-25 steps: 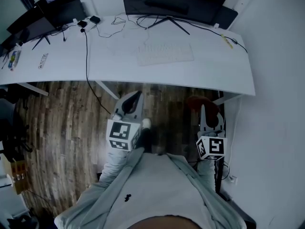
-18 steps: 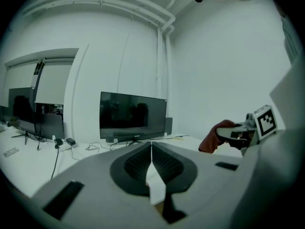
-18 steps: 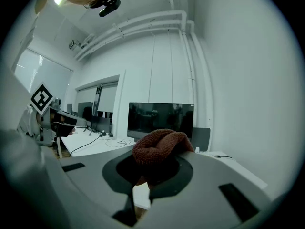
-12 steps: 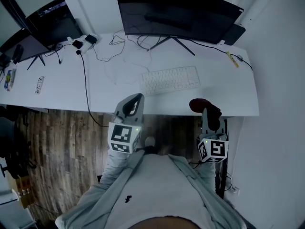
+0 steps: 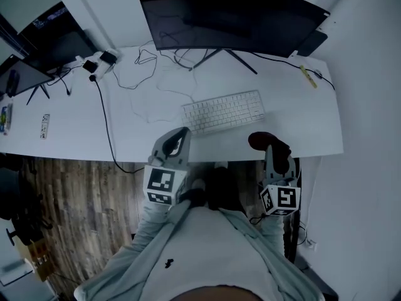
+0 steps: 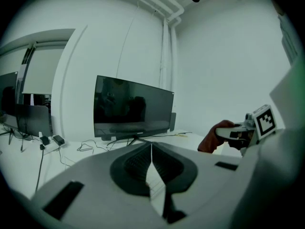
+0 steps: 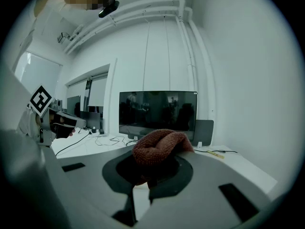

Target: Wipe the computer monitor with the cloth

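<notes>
While the wide, dark monitor (image 5: 232, 17) stands at the top of the head view, at the back of the white desk (image 5: 75, 130), neither tool has reached it yet. The right gripper (image 5: 274, 155), at lower right, is clenched on a bunched reddish-brown cloth (image 7: 159, 147), which bulges above the jaws, probably so that a soft wad rather than hard plastic meets the screen. The left gripper (image 6: 151, 156), at lower centre, has its jaws pressed together on nothing; it seems to be kept low and idle beside the working hand. Both hover at the desk's near edge, just short of the white keyboard (image 5: 222, 111). The wiping appears not yet begun, and the cloth must be carried up over the keyboard.
</notes>
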`<state>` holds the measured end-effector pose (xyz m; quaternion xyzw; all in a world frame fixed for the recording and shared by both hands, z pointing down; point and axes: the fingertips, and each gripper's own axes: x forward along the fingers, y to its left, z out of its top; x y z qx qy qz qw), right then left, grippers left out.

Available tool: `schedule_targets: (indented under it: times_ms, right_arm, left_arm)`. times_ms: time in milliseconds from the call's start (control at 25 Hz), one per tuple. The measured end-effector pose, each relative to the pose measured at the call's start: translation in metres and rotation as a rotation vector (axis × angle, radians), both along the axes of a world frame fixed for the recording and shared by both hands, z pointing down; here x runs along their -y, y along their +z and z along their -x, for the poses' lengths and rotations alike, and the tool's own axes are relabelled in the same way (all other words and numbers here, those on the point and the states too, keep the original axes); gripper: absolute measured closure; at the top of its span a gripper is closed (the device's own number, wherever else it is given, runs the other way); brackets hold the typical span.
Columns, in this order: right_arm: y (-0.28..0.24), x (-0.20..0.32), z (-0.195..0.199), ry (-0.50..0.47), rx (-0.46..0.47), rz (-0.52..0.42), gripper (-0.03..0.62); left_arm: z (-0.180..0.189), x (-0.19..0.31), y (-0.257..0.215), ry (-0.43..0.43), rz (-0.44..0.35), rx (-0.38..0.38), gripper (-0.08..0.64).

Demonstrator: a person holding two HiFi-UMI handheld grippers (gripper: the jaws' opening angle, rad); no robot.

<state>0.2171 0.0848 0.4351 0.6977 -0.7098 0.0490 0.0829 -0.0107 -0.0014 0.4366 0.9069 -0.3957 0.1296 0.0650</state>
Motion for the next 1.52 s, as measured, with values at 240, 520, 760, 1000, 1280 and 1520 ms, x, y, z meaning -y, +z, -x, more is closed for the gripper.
schedule_targets:
  times_ms: [240,520,760,1000,1280,1520]
  right_arm:
    - [-0.001,0.051,-0.02,-0.034,-0.002,-0.013,0.557]
    - [-0.026,0.127,-0.051,-0.1,-0.003,-0.066,0.557]
    - [-0.047,0.177,-0.076,-0.18,-0.008,-0.111,0.557]
    - [-0.051,0.204,-0.082,-0.242,0.026,-0.128,0.557]
    - [-0.046,0.223,-0.072,-0.238,-0.008,-0.104,0.557]
    - [-0.052,0.239,-0.055,-0.261,-0.019,-0.111,0.557]
  left_arm:
    - [-0.016,0.042,-0.002,-0.041,-0.017,-0.009,0.538]
    - [-0.043,0.099,-0.028,-0.099,-0.068,-0.013,0.538]
    - [-0.066,0.132,-0.043,-0.164,-0.092,-0.023,0.538]
    - [-0.075,0.155,-0.044,-0.192,-0.084,-0.015,0.538]
    - [-0.071,0.175,-0.048,-0.171,-0.091,-0.011,0.538]
    - [-0.059,0.185,-0.044,-0.17,-0.082,-0.015,0.538]
